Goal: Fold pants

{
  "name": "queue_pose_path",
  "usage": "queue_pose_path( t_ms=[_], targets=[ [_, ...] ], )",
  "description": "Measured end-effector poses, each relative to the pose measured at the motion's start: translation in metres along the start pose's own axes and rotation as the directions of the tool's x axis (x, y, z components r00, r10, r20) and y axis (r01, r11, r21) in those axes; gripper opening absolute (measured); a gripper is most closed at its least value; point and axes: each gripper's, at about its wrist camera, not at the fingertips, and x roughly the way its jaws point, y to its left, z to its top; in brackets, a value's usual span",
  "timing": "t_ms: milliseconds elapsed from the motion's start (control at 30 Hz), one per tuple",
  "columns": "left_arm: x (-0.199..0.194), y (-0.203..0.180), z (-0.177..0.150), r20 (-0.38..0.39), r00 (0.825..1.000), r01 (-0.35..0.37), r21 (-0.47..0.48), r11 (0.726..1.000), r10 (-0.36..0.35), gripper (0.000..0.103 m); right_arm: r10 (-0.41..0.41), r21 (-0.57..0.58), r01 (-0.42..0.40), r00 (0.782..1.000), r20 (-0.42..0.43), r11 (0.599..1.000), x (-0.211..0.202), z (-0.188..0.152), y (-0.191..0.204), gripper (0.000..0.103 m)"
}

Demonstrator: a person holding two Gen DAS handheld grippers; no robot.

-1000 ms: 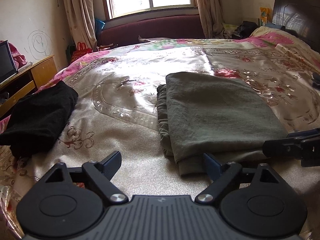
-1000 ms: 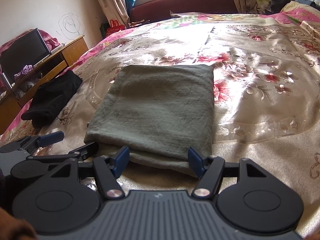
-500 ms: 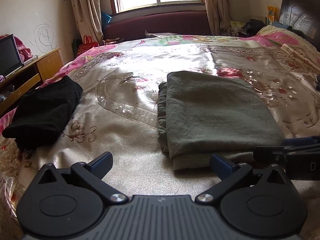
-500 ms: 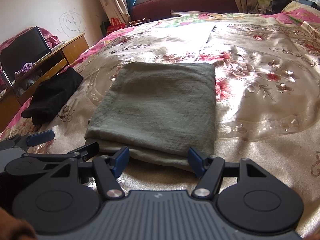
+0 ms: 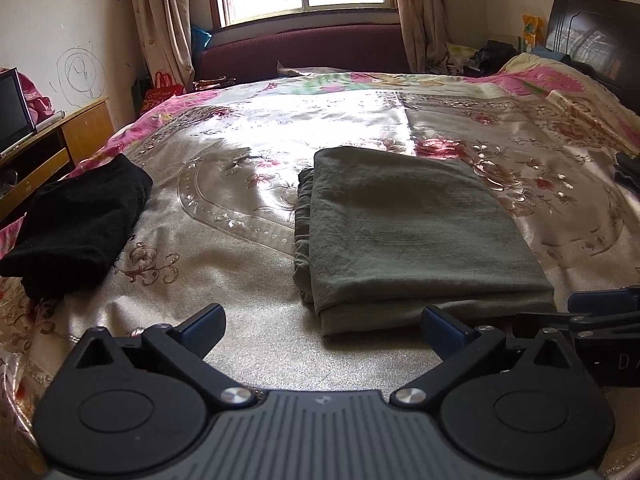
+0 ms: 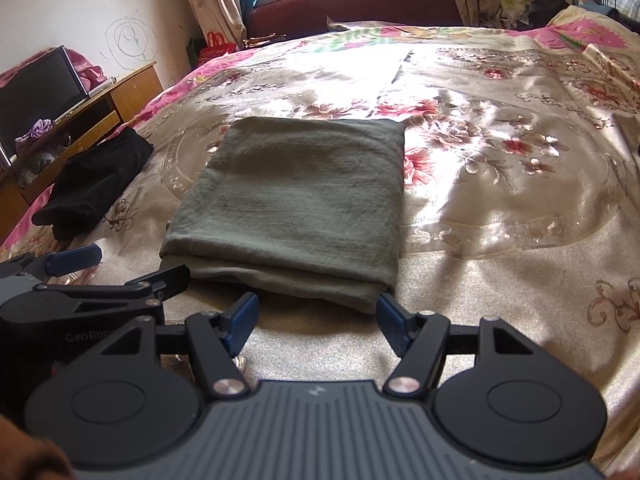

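The left tongs [image 6: 120,266], seen from the right wrist, carried the partly readable lettering "GenRo", and the right tongs [image 5: 600,304], seen from the left wrist, showed only "DA". The olive pants [image 5: 408,232] lay folded in a flat rectangle on the floral bedspread [image 5: 240,272], with a black garment [image 5: 76,228] well apart to the left near a wooden stand [image 6: 120,100] bearing a dark screen [image 6: 36,92]. Both tongs were spread wide and gripped nothing, just short of the fold's near edge.
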Motion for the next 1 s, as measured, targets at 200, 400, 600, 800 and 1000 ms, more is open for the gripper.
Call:
queue_pose_path(
  t_ms=[200, 400, 600, 800, 1000],
  targets=[
    [-0.002, -0.006, -0.001, -0.010, 1.000, 0.026, 0.012, 1.000, -0.026, 0.103, -0.021, -0.009, 0.021, 1.000, -0.009, 1.000, -0.005, -0.004, 0.000, 0.067],
    [-0.003, -0.009, -0.002, -0.021, 0.999, 0.034, 0.010, 0.999, -0.034, 0.103, -0.031, -0.005, 0.031, 0.999, -0.017, 1.000, -0.008, -0.007, -0.001, 0.067],
    [-0.001, -0.014, -0.003, -0.067, 0.998, 0.015, 0.006, 1.000, -0.015, 0.103, -0.036, -0.011, 0.035, 0.999, -0.028, 0.999, -0.010, -0.009, 0.000, 0.067],
    [-0.002, -0.015, -0.004, -0.093, 0.995, 0.018, -0.016, 1.000, -0.019, 0.103, -0.041, 0.000, 0.041, 0.999, -0.034, 0.999, -0.012, -0.011, -0.002, 0.067],
    [0.000, -0.019, -0.005, -0.107, 0.994, 0.010, -0.007, 1.000, -0.011, 0.103, -0.052, -0.003, 0.052, 0.998, -0.043, 0.999, -0.013, -0.012, -0.002, 0.067]
  ],
)
